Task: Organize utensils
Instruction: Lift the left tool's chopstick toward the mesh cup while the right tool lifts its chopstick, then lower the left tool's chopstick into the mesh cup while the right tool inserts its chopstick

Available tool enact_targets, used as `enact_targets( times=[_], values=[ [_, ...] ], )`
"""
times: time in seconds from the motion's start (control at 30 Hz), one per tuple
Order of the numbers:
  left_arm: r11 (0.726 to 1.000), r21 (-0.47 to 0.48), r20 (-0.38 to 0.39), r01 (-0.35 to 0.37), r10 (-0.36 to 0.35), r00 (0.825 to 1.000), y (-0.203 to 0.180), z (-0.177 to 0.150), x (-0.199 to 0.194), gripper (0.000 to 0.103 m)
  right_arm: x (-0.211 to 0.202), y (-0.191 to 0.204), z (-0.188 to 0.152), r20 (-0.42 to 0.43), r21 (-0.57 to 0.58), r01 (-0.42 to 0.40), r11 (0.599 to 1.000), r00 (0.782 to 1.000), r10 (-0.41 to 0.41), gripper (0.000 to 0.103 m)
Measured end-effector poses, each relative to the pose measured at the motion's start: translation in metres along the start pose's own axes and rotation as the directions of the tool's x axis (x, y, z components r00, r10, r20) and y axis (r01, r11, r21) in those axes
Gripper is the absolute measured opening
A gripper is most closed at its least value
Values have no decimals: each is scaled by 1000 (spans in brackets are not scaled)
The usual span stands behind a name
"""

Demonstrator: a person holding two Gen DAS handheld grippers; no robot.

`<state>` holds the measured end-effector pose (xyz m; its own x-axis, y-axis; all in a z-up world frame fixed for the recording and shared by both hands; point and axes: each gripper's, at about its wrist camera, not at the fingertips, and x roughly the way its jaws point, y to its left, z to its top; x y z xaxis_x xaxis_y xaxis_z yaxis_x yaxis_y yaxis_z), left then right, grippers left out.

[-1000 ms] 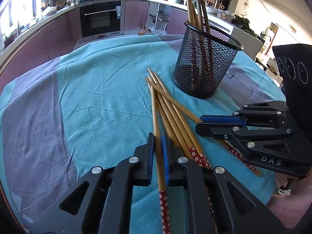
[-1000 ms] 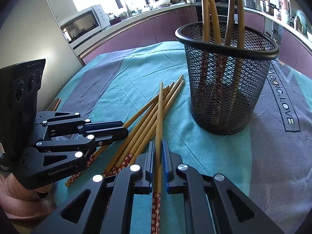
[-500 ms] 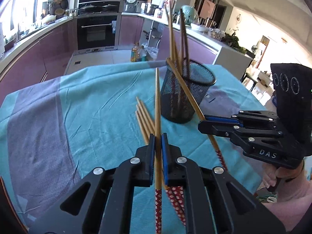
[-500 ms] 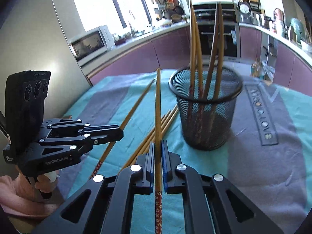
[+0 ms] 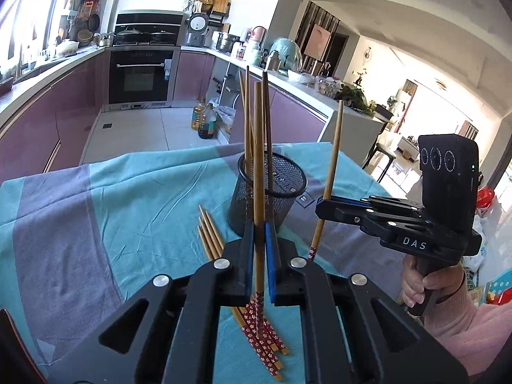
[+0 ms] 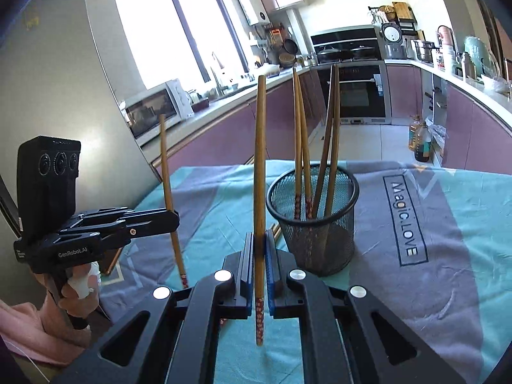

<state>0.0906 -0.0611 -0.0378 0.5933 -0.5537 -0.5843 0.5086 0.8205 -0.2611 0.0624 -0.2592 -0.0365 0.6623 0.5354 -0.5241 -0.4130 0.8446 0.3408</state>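
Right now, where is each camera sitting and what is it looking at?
Left wrist: on the left gripper, looking along its chopstick toward the mesh cup; a hand holds the right gripper.
Right wrist: on the right gripper, facing the cup and window; the left gripper shows.
Both share cup, tablecloth, oven.

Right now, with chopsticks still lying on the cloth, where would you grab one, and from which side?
Take the outermost chopstick of the bundle on its bare wooden shaft, just past the red flowered ends, coming straight down with the jaws across its width. They lie flat and close together on the tablecloth, so only the top is free.
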Motion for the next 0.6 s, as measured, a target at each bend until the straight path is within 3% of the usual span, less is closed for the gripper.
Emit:
enact_targets(
  times=[0.6],
  values=[
    [998,0,77,61,-61,995,-11,35,-1,7,-21,-4,27,91,-13,12,1000,996,-11,6]
  ],
)
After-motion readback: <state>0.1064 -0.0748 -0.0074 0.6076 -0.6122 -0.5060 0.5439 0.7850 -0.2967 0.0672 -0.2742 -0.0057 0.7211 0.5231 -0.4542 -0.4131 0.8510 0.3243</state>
